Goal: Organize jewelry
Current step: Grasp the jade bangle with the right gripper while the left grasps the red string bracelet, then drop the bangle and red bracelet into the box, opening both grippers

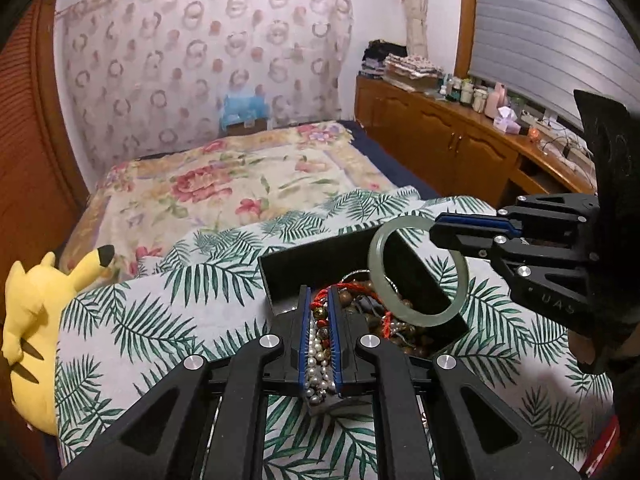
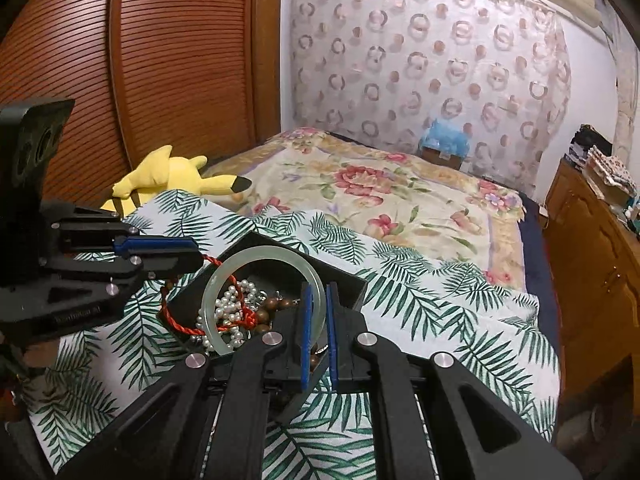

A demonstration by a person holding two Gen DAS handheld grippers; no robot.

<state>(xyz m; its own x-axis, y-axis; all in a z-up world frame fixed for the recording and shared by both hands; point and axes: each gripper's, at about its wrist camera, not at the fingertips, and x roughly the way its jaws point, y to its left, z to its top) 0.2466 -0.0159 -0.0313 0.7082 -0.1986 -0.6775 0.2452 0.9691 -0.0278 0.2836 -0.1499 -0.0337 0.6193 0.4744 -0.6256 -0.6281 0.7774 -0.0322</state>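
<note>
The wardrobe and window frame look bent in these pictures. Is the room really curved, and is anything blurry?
Lens effect, not the room: in the right wrist view the slatted wardrobe bows outward; in the left wrist view the window blind curves, and dark corners ring both pictures. The jade bangle and the black box look sharp; the patterned curtain looks soft. Lighting is dim and even, without harsh glare.

My two wrist cameras sat close above the jewelry box [image 1: 360, 276], tilted down from either side, both facing the bed [image 2: 380, 184].

Pale green jade bangle [image 1: 418, 274] upright above black box [image 1: 320, 264], red cord [image 2: 188, 320] dangling
</note>
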